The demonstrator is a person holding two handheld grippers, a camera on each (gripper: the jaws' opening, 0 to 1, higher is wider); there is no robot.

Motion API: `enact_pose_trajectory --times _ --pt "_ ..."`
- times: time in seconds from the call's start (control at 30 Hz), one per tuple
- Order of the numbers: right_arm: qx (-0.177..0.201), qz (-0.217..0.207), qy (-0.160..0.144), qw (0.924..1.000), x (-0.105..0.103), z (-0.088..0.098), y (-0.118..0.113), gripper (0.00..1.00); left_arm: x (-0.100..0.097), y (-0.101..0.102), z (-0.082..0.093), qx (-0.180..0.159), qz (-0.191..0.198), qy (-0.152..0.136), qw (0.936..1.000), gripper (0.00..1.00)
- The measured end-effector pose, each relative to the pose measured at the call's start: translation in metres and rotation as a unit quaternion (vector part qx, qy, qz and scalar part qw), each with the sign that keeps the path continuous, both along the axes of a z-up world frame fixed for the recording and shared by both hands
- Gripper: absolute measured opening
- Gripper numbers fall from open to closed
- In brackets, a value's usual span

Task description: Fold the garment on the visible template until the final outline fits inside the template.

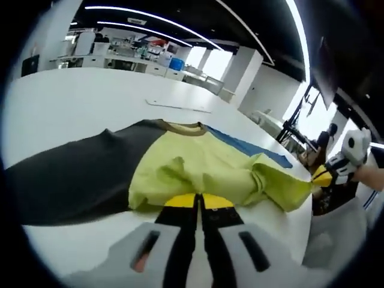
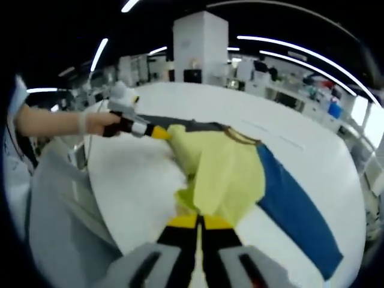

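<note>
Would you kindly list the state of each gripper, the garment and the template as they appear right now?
left gripper: shut on the garment's yellow-green fabric.
right gripper: shut on the garment's yellow-green fabric.
garment: partly folded, yellow-green layer bunched and wrinkled over the dark part, held at two ends.
blue template: lying flat on the white table, partly covered by the garment.
</note>
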State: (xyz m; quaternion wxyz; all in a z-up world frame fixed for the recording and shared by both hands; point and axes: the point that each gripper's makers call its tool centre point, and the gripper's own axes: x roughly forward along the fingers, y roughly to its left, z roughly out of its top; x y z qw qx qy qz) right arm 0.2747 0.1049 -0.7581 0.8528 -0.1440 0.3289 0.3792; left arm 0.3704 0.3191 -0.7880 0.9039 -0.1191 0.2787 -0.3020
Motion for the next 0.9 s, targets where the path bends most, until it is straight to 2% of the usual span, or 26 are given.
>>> enact_pose_trajectory --times 0.13,0.2,0.4,0.7,0.9 --pt "0.000 -0.004 0.004 1.0000 -0.001 -0.003 -0.002 0.00 0.008 -0.005 0.024 -0.024 -0.003 -0.014 0.9996 0.00" --pt "0.000 -0.005 0.006 1.0000 -0.002 -0.005 -0.003 0.00 0.017 -0.005 0.035 -0.033 -0.004 -0.023 0.9992 0.00" --pt "0.002 -0.012 0.007 0.9999 -0.004 -0.008 -0.006 0.00 0.033 -0.016 0.050 -0.045 -0.012 -0.034 0.9983 0.00" --pt "0.003 -0.030 0.002 0.9995 0.000 -0.008 -0.019 0.00 0.070 -0.030 0.047 -0.053 -0.007 -0.028 0.9982 0.00" --pt "0.001 -0.043 0.011 0.9990 0.001 -0.017 -0.026 0.00 0.091 -0.035 0.023 -0.043 0.004 -0.005 0.9991 0.00"
